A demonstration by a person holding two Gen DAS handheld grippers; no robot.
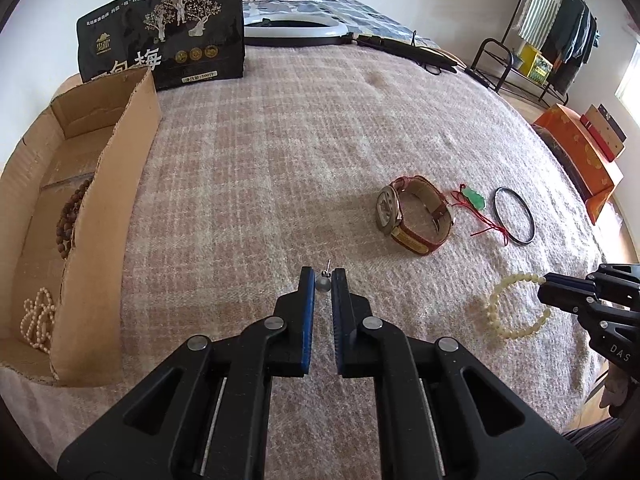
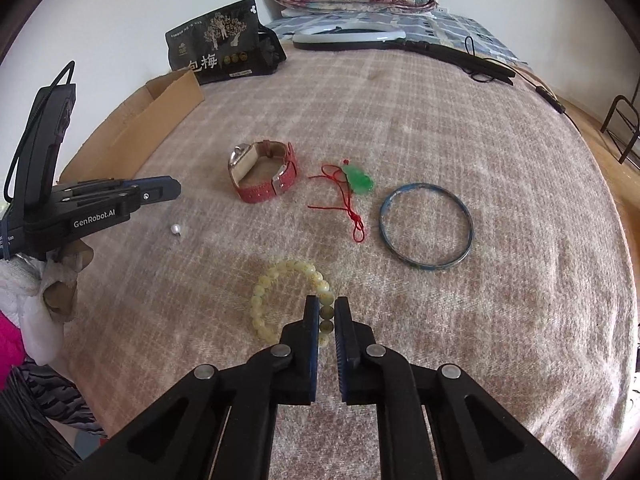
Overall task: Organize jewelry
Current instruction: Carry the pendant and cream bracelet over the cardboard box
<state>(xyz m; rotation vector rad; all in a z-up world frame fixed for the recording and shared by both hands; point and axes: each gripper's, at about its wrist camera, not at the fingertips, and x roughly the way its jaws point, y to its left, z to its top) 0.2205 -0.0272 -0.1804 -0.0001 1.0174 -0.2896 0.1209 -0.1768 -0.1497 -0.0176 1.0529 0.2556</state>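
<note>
While the left hand-held gripper (image 1: 321, 280) reaches low and level over the bed (image 1: 280, 160), its fingers stand narrowly apart with a pearl earring (image 1: 322, 283) in the gap at their tips; the right wrist view shows that earring (image 2: 175, 229) lying on the blanket below and just ahead of the gripper (image 2: 168, 191), so no grip on it can be confirmed. From the side, this gripper comes in from the left, roughly parallel to the bed, with a gloved hand (image 2: 60, 276) under it.

Pointing forward and slightly down, the right hand-held gripper (image 2: 327, 312) has its fingers nearly together around the near arc of a pale bead bracelet (image 2: 280, 276), with beads seen between the pads; the bracelet's other side rests on the blanket.

Farther out lie a red-strapped watch (image 2: 264, 176), a green pendant (image 2: 358, 178) on red cord, and a thin bangle (image 2: 426, 226), each apart from the others. Along the left edge of the bed sits a cardboard box (image 1: 104, 216) holding brown beads (image 1: 70, 216) and a pearl strand (image 1: 38, 320).
</note>
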